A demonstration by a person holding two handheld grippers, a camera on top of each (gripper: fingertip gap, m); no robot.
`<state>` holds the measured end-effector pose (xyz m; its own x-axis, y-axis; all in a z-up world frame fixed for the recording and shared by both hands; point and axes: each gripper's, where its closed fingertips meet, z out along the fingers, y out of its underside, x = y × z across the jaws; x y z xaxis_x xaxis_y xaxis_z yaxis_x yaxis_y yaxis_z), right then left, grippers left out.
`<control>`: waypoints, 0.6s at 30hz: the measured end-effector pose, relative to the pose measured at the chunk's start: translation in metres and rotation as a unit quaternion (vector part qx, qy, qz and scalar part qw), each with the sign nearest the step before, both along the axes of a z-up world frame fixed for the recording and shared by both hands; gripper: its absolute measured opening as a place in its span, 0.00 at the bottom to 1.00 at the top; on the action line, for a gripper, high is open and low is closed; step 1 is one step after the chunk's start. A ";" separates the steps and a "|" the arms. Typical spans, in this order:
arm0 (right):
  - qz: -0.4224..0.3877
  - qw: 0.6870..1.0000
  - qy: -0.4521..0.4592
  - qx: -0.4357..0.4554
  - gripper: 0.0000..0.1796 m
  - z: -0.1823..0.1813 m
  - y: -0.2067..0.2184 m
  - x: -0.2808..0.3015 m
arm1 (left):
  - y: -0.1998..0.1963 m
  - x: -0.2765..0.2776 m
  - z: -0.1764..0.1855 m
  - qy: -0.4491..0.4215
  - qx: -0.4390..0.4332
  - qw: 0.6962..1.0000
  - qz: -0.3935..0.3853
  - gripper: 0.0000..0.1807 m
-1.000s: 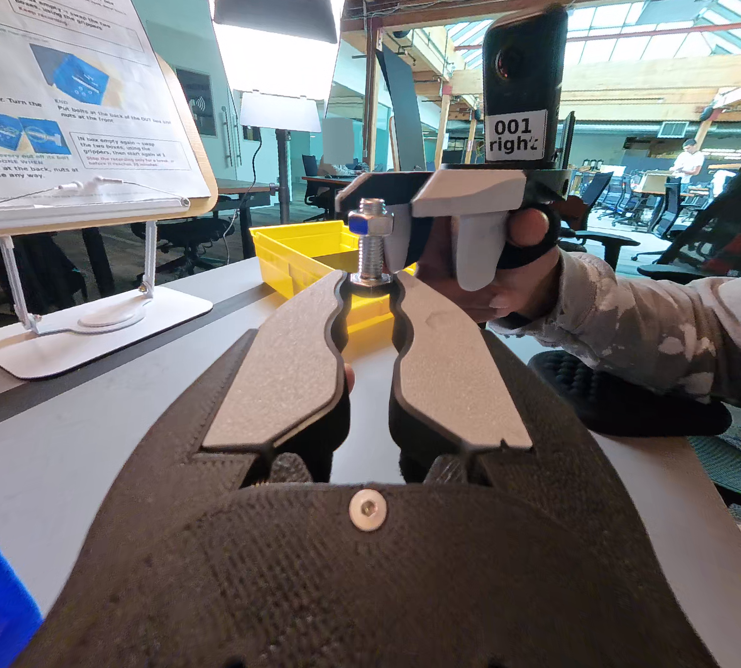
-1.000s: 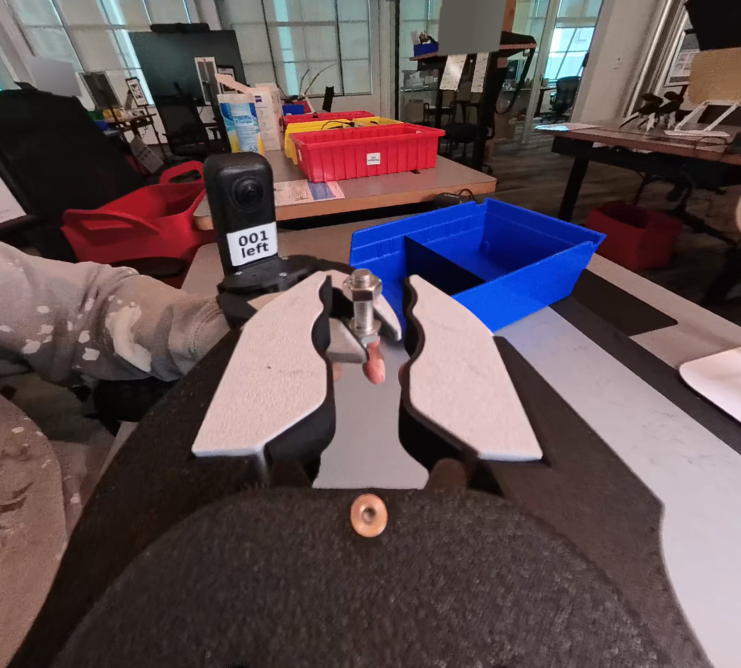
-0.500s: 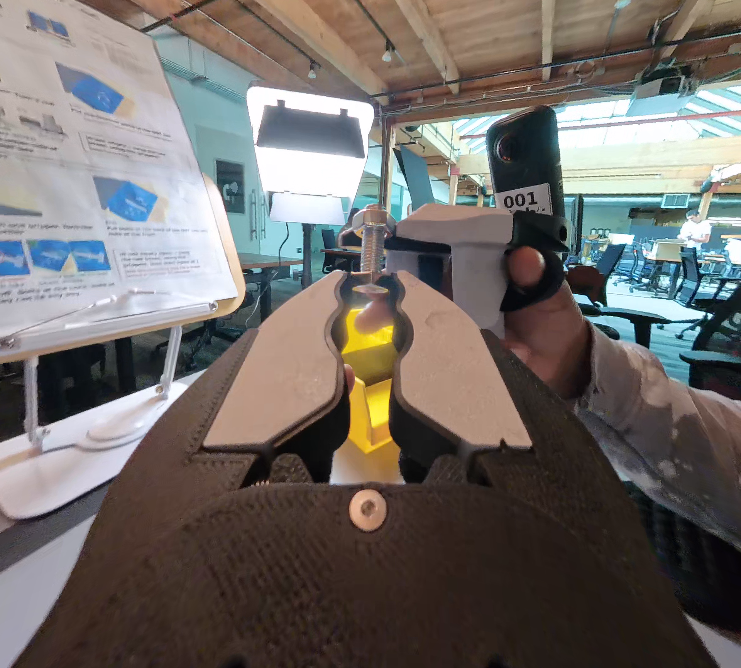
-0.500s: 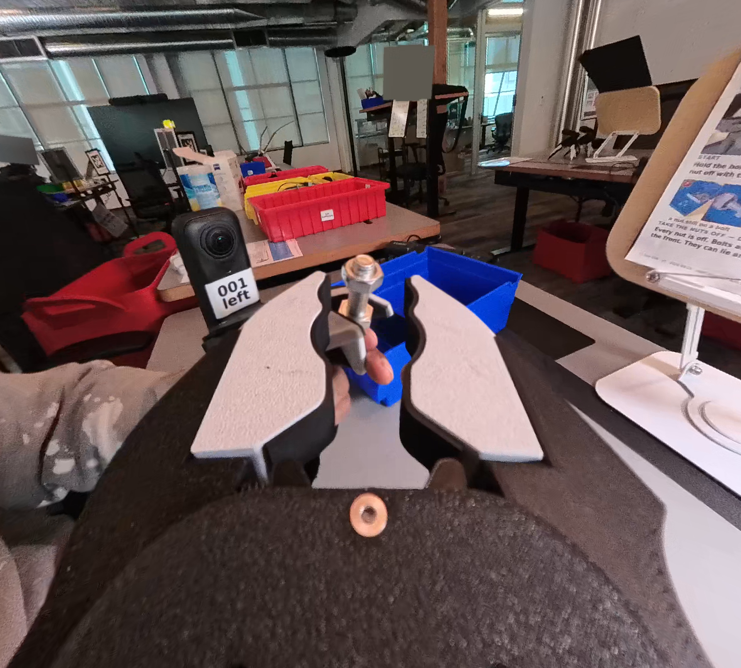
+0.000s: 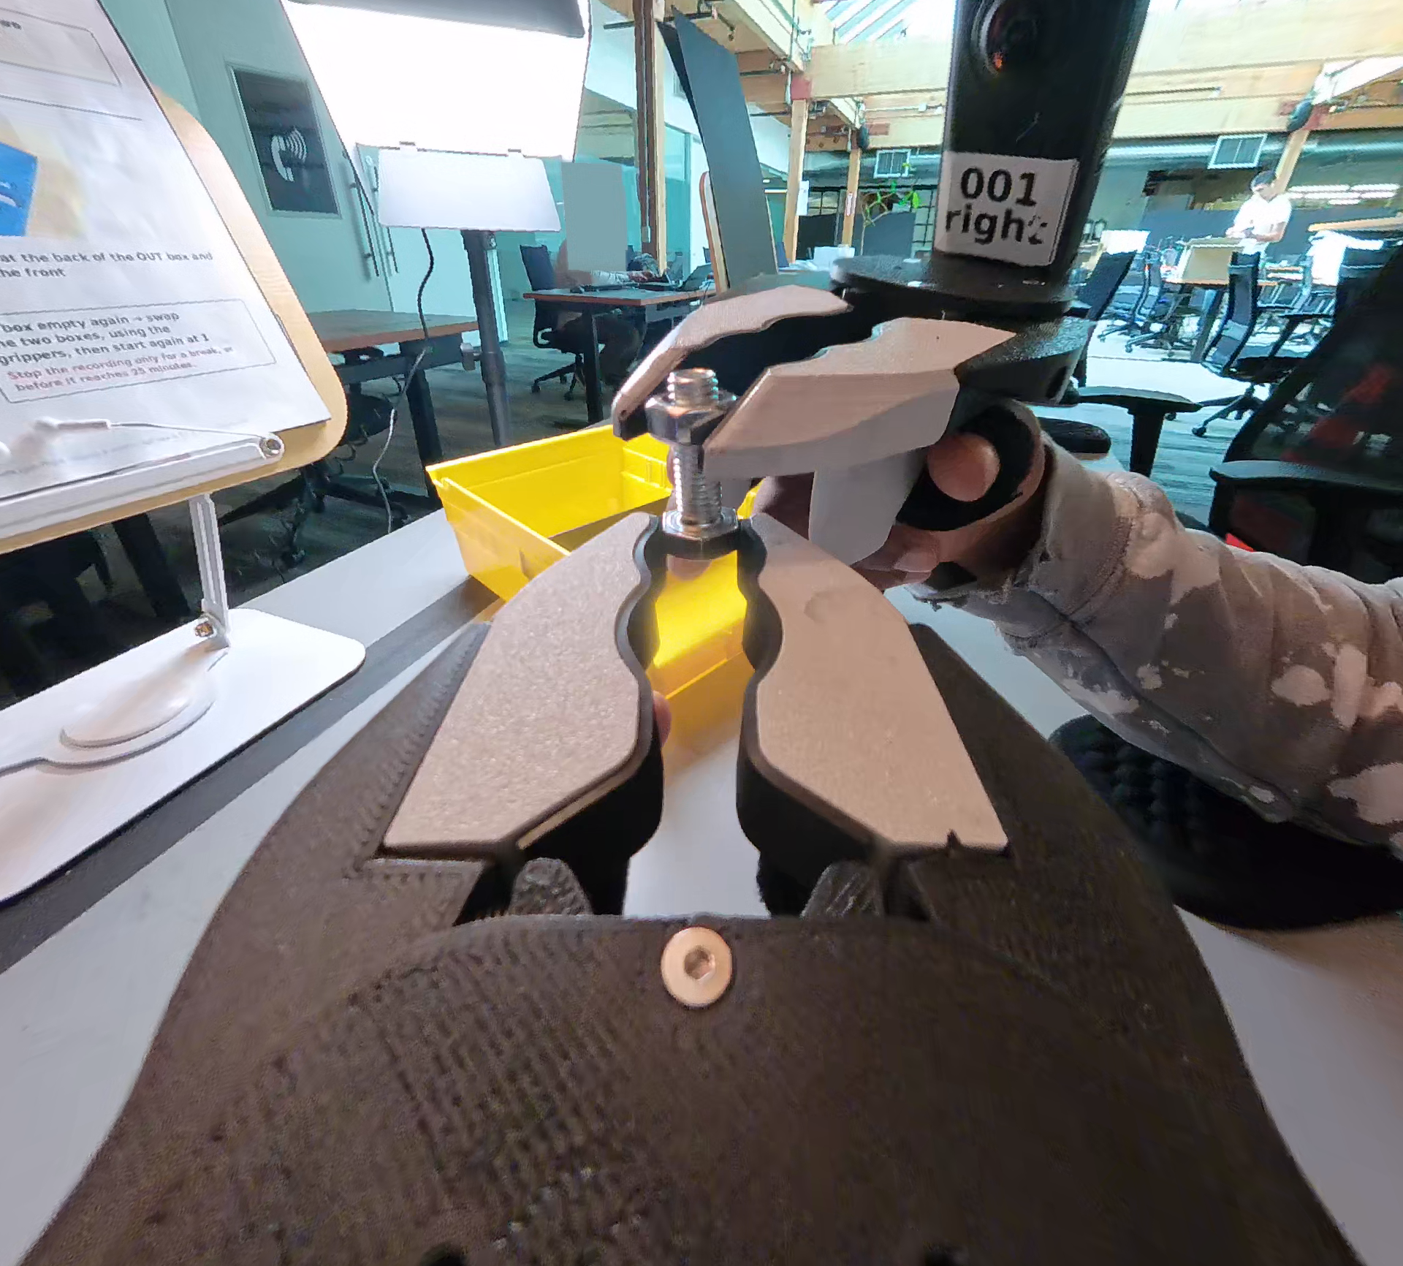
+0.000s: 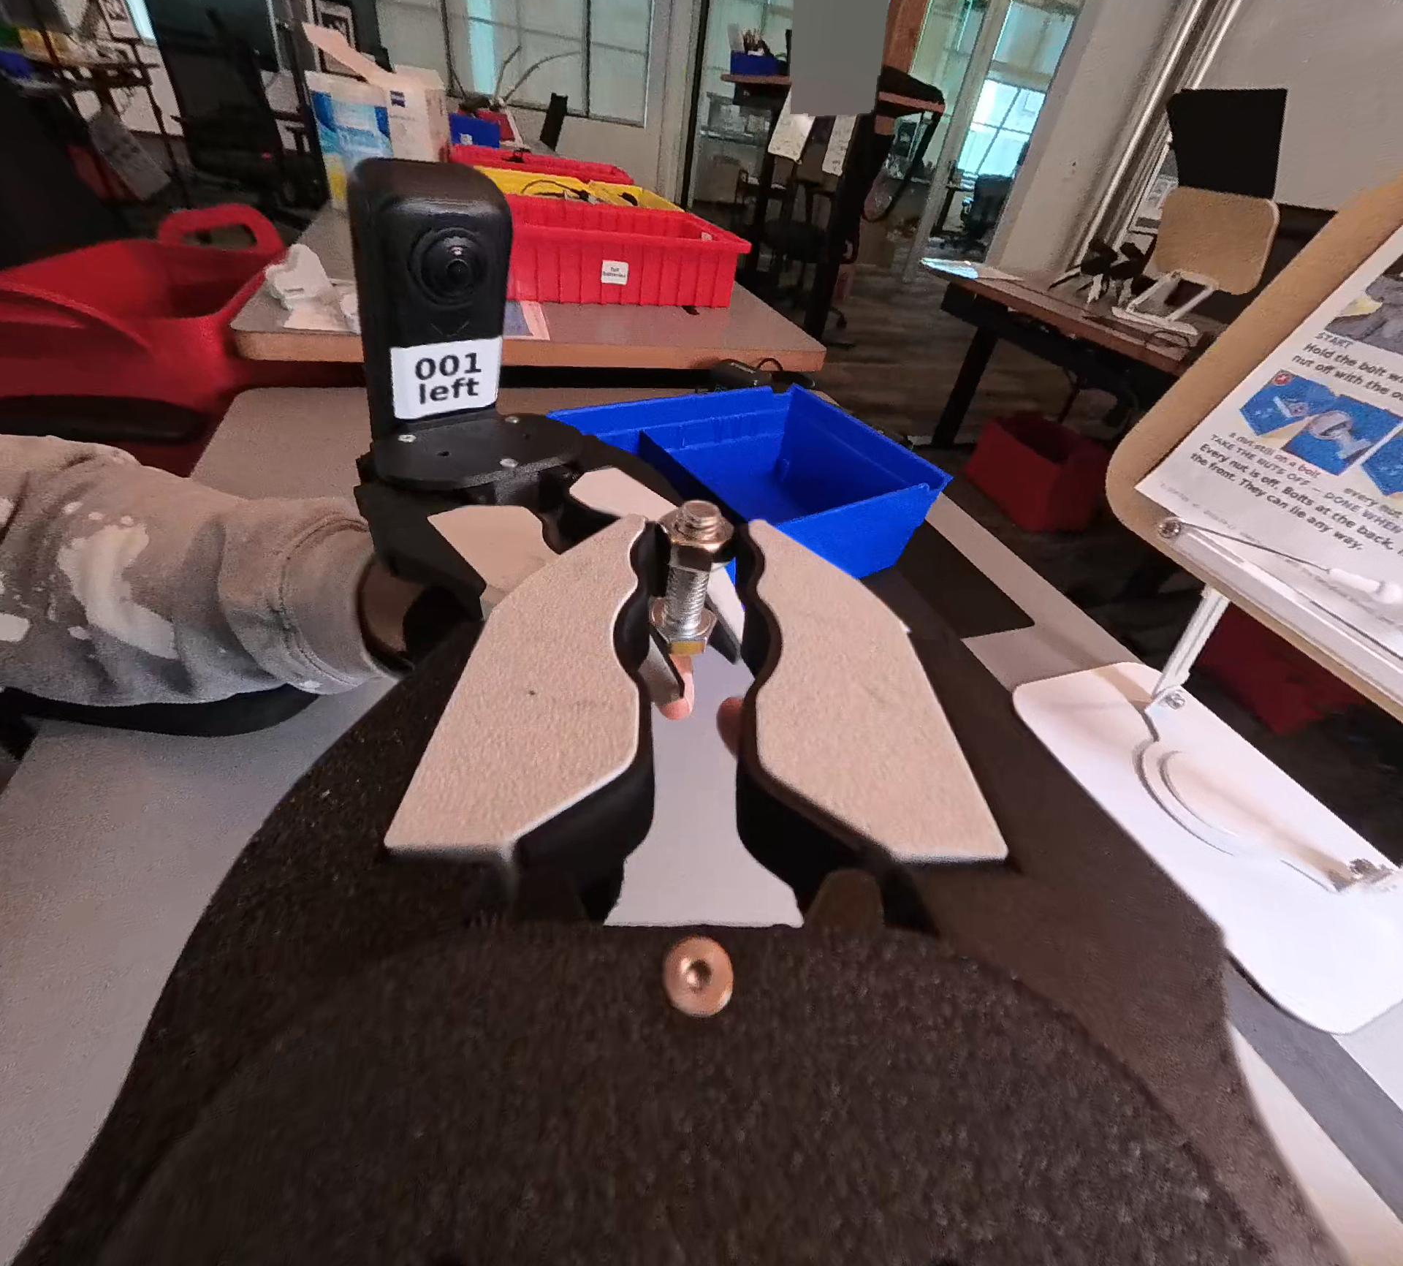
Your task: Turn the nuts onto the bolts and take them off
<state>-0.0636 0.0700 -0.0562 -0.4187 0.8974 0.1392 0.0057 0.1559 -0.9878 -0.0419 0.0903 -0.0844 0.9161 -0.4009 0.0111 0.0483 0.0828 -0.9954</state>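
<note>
Two tongs share one upright bolt (image 5: 695, 470) above the counter (image 5: 91, 986).

The left tongs (image 5: 697, 542) are drawn narrow, their tips pinching the bolt's hexagonal head at the bottom, threads pointing up. The right tongs (image 6: 692, 535), reaching in from the side, are closed narrowly around the nut (image 5: 687, 411), which sits high on the thread with only a little bolt end showing above it. Behind the bolt, as the left wrist view shows it, a yellow bin (image 5: 547, 500) rests on the counter; in the right wrist view, a blue bin (image 6: 789, 462) lies beyond the bolt. A white-based document stand (image 5: 159, 690) stands to one side of the bolt.
</note>
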 end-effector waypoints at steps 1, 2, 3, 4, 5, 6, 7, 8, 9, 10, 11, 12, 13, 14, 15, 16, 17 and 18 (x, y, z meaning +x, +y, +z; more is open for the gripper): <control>0.009 1.000 0.008 -0.010 0.11 0.002 -0.001 0.001 | -0.002 0.000 0.002 -0.001 0.011 1.000 0.000 0.10; 0.021 0.999 0.017 -0.025 0.11 0.005 -0.003 0.003 | -0.004 0.001 0.005 -0.003 0.025 1.000 0.000 0.10; 0.036 0.998 0.024 -0.044 0.13 0.008 -0.003 0.005 | -0.006 0.001 0.009 -0.005 0.038 0.999 0.001 0.10; 0.036 0.997 0.030 -0.064 0.18 0.011 0.002 0.006 | -0.007 0.000 0.012 -0.007 0.048 0.999 0.005 0.10; 0.028 0.996 0.031 -0.082 0.15 0.012 0.011 0.005 | -0.008 -0.002 0.013 -0.009 0.049 0.999 0.007 0.10; 0.006 0.994 0.032 -0.107 0.12 0.013 0.023 0.004 | -0.008 -0.005 0.014 -0.017 0.051 0.998 0.010 0.10; -0.022 0.990 0.046 -0.133 0.06 0.016 0.037 0.003 | -0.009 -0.008 0.016 -0.024 0.055 0.998 0.011 0.10; -0.026 0.986 0.058 -0.153 0.06 0.019 0.044 0.004 | -0.009 -0.011 0.015 -0.023 0.054 0.998 0.016 0.10; -0.019 0.985 0.054 -0.164 0.07 0.019 0.044 0.005 | -0.009 -0.013 0.015 -0.021 0.053 0.998 0.021 0.10; -0.012 0.986 0.046 -0.163 0.10 0.017 0.040 0.004 | -0.008 -0.015 0.014 -0.020 0.054 0.998 0.026 0.10; -0.003 0.987 0.041 -0.155 0.13 0.016 0.033 0.003 | -0.007 -0.015 0.012 -0.019 0.049 0.998 0.028 0.10; 0.006 0.988 0.039 -0.146 0.14 0.015 0.024 0.002 | -0.005 -0.016 0.010 -0.018 0.045 0.998 0.032 0.10; 0.008 0.990 0.035 -0.138 0.16 0.014 0.017 0.000 | -0.004 -0.016 0.008 -0.015 0.044 0.998 0.038 0.10; 0.007 0.991 0.030 -0.129 0.18 0.011 0.011 -0.003 | -0.003 -0.016 0.006 -0.011 0.043 0.998 0.041 0.10; 0.004 0.992 0.026 -0.121 0.18 0.009 0.008 -0.006 | -0.003 -0.016 0.006 -0.008 0.045 0.998 0.043 0.10; -0.001 0.992 0.029 -0.119 0.18 0.009 0.008 -0.007 | -0.004 -0.017 0.007 -0.009 0.051 0.998 0.047 0.10; 0.001 0.992 0.029 -0.125 0.16 0.010 0.009 -0.007 | -0.005 -0.018 0.008 -0.012 0.056 0.997 0.050 0.10; -0.015 0.990 0.030 -0.136 0.05 0.011 0.017 -0.007 | -0.006 -0.022 0.010 -0.018 0.063 0.996 0.054 0.10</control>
